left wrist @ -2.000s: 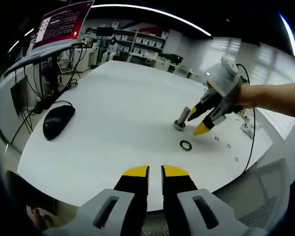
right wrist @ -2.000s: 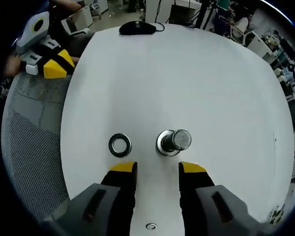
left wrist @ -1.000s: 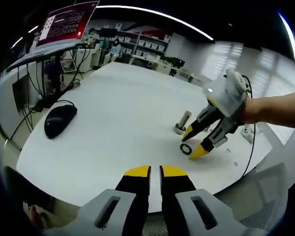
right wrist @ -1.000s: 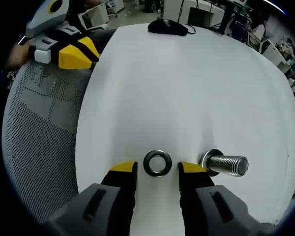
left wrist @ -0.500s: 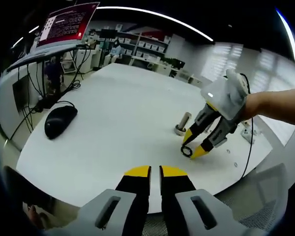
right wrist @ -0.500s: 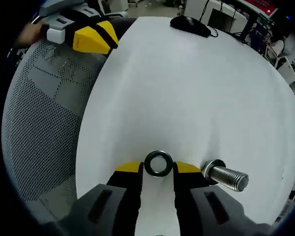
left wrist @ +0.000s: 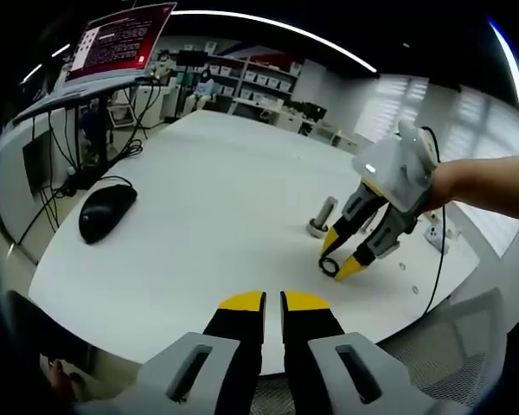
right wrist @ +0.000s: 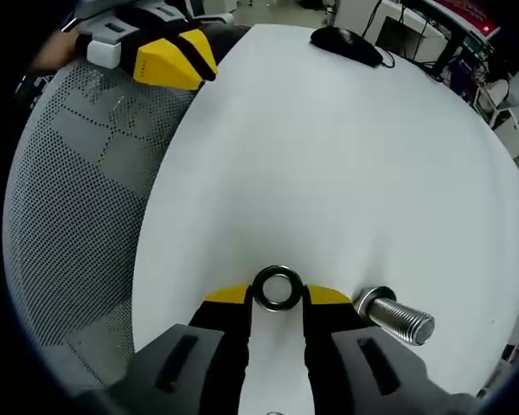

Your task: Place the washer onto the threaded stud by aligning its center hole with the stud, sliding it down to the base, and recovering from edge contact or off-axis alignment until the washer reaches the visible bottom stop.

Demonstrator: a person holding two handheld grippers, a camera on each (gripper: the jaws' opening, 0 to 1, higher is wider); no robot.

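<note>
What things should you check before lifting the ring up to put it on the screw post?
1. Washer sits between the right hand-held gripper tips: ok.
2. Jaws firmly clamped on the washer: cannot tell.
3. Threaded stud stands free, nothing on it: ok.
4. Washer already on the stud: not ok, it is beside it on the table.
5. Left hand-held gripper out of the way, shut: ok.

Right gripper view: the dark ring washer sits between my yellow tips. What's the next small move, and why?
Probably close fully and lift. The right gripper brackets the dark ring washer, which lies flat on the white table, beside the threaded metal stud, not on it. A firm grip must come before carrying it over the stud's tip.
</note>
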